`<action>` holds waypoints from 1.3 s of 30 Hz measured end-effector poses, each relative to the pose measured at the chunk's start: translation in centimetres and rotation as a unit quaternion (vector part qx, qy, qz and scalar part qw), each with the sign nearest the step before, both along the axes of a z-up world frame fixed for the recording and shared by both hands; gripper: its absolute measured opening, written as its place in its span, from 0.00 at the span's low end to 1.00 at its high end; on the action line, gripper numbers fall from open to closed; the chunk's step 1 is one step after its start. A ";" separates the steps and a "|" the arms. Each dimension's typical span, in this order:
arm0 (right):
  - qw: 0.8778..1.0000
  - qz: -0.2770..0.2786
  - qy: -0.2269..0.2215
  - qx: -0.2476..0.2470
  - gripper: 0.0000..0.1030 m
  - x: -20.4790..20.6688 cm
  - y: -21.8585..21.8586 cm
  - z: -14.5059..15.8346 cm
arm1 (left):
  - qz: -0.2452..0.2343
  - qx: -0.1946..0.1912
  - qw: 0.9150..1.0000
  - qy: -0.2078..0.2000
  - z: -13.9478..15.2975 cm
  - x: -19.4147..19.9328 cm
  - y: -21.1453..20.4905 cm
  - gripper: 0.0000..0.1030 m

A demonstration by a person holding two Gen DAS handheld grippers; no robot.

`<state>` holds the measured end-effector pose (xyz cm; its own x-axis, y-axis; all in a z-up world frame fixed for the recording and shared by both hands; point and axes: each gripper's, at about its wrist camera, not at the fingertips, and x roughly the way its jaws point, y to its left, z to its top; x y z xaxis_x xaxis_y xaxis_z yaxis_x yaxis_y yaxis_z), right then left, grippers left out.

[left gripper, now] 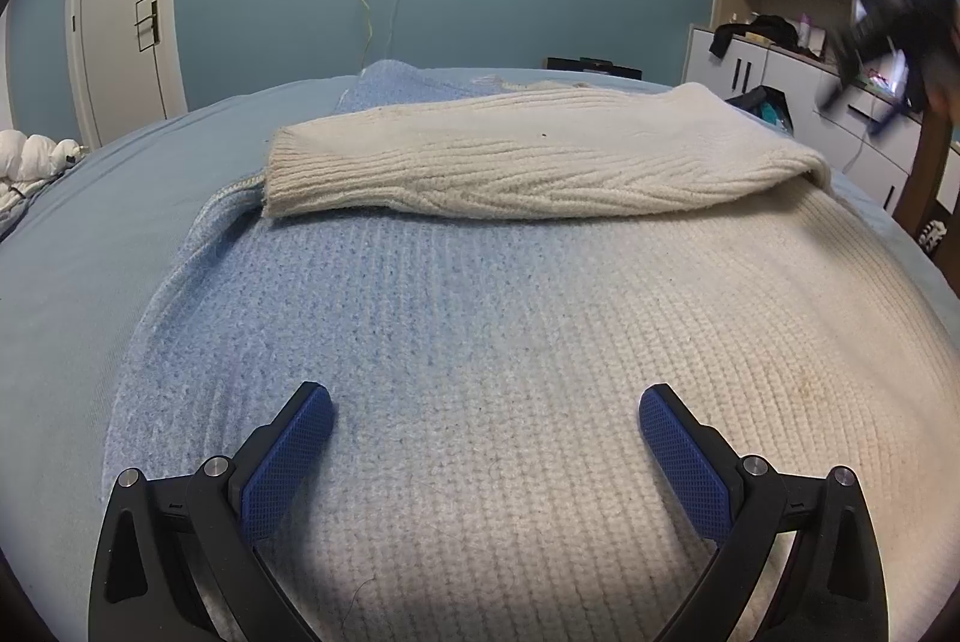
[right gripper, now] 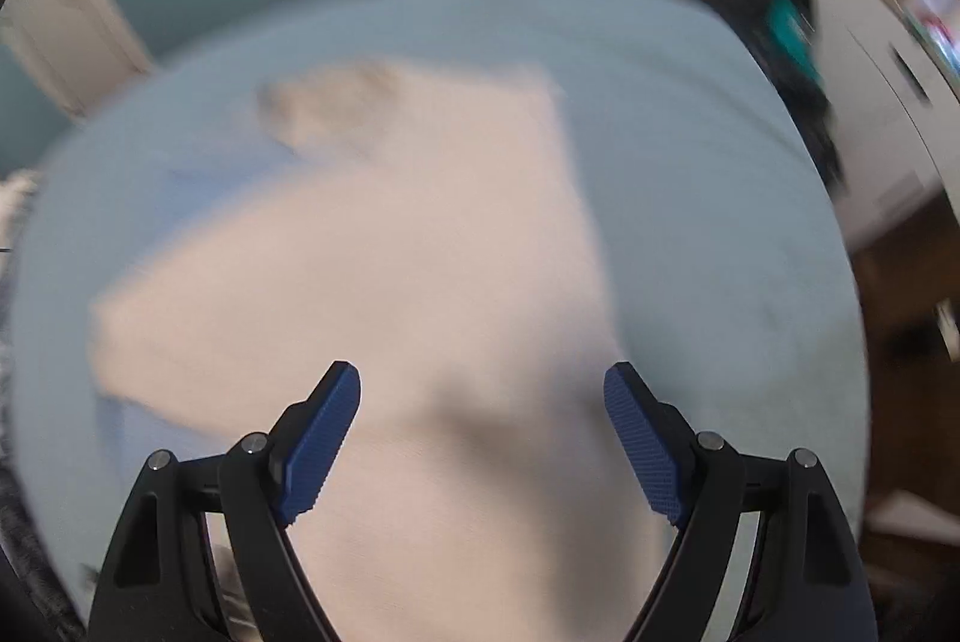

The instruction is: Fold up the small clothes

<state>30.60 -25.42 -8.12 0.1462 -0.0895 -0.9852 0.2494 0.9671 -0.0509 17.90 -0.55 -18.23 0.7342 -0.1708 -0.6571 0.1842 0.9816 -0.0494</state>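
A knit sweater (left gripper: pixel 480 342), blue on its left side and fading to cream on its right, lies flat on the bed. One cream sleeve (left gripper: pixel 510 162) is folded across its far part. My left gripper (left gripper: pixel 483 402) hovers low over the sweater's near body, open, with nothing between its blue pads. In the motion-blurred right wrist view the sweater (right gripper: pixel 390 282) spreads below my right gripper (right gripper: pixel 480 384), which points down at it, open and empty. The right gripper's black body (left gripper: pixel 882 18) shows blurred, high at the right of the left wrist view.
The light blue bed sheet (left gripper: pixel 90 234) surrounds the sweater. A white duvet (left gripper: pixel 30 156) lies at the bed's left edge. White drawers with clutter (left gripper: pixel 756 66) stand at the right, a door (left gripper: pixel 120 12) at the back left. Brown floor (right gripper: pixel 900 282) lies past the bed's right side.
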 end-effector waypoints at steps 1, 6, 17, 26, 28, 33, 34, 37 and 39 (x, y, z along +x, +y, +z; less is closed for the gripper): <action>1.000 0.001 0.017 0.007 0.79 -0.7 -0.1 -1.5 | 0.000 0.001 1.000 0.000 0.0 0.0 0.0 1.00; 0.994 0.083 0.010 0.068 0.79 -0.7 6.9 -2.2 | 0.000 0.001 1.000 0.000 0.0 0.1 -0.1 1.00; 0.959 0.243 0.050 0.137 0.78 7.6 32.4 -2.9 | 0.001 -0.006 1.000 -0.002 0.0 -0.2 0.2 1.00; 0.964 0.225 0.063 0.124 0.04 8.8 33.9 -5.5 | 0.002 -0.004 1.000 -0.003 0.0 -0.2 0.3 1.00; 0.971 0.197 0.030 0.135 0.04 9.1 32.4 -3.2 | 0.003 -0.002 1.000 -0.003 0.0 -0.2 0.2 1.00; 0.977 0.177 -0.058 0.101 0.04 9.8 30.8 2.3 | 0.004 -0.001 1.000 -0.003 0.0 -0.1 -0.1 1.00; 0.979 0.163 -0.075 0.098 0.04 9.9 30.5 3.0 | 0.003 -0.001 1.000 -0.003 -0.1 -0.1 -0.1 1.00; 0.972 0.161 -0.101 0.142 0.09 10.6 32.2 1.8 | 0.003 -0.002 1.000 -0.004 -0.1 -0.1 -0.2 1.00; 0.956 0.166 -0.072 0.229 0.21 10.4 32.9 -0.2 | 0.003 -0.004 1.000 -0.005 -0.1 -0.2 -0.1 1.00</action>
<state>40.96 7.46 -8.31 0.2284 0.4222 -0.8773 -0.1033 0.9065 0.4094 17.75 -0.61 -18.31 0.7418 -0.1713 -0.6484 0.1780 0.9824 -0.0558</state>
